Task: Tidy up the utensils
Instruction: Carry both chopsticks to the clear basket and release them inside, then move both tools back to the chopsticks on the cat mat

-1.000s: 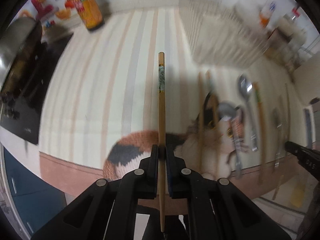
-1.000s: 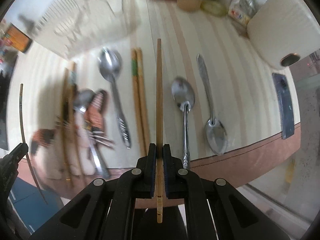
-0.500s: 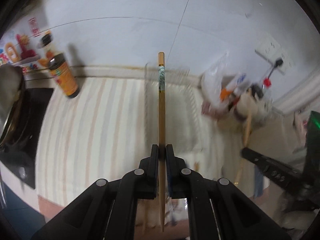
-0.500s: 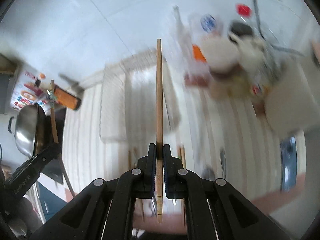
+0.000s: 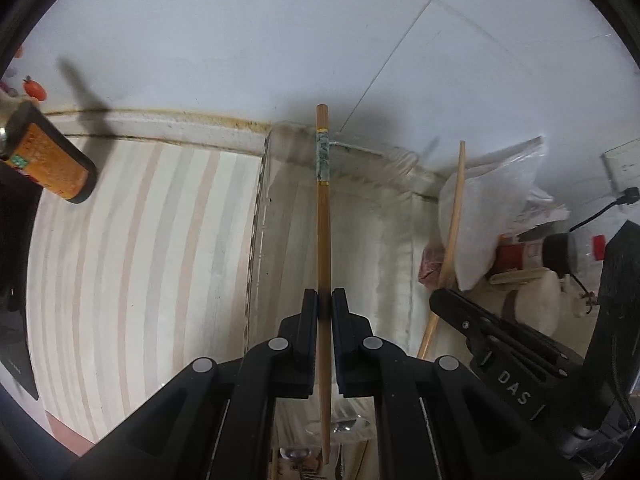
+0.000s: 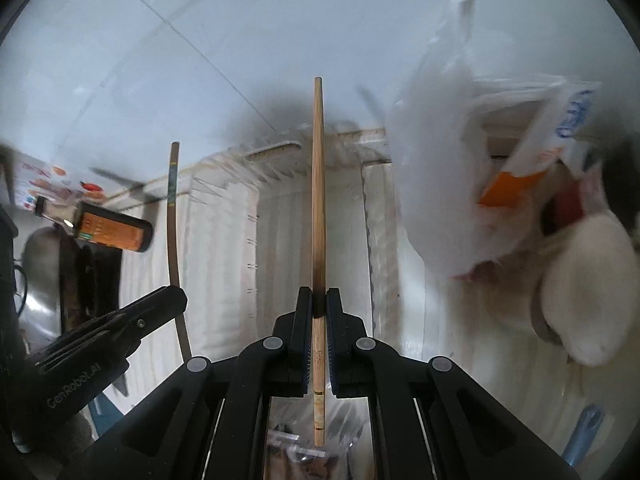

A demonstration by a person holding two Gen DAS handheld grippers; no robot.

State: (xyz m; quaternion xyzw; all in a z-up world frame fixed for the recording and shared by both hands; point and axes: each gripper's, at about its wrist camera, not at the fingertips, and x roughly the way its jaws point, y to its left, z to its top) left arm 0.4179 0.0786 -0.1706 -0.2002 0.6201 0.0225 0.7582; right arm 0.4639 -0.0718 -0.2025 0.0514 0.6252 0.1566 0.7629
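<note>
My left gripper (image 5: 325,300) is shut on a wooden chopstick with a green band (image 5: 323,240), held above a clear plastic organizer tray (image 5: 376,248) on the striped counter. My right gripper (image 6: 318,300) is shut on a plain wooden chopstick (image 6: 318,200), above the same clear tray (image 6: 280,232). In the left wrist view the right gripper (image 5: 480,324) and its chopstick (image 5: 450,240) are at the right. In the right wrist view the left gripper (image 6: 132,320) and its banded chopstick (image 6: 174,220) are at the left. Spoons show blurred under the jaws.
An orange bottle (image 5: 52,168) stands at the far left by a dark stove (image 5: 12,280). Plastic bags and jars (image 5: 508,232) crowd the right side by the wall. A white wall (image 5: 280,40) rises behind the counter.
Both grippers have lifted their chopsticks from the spread of utensils at the counter's front and moved them forward and up over the clear tray by the wall.
</note>
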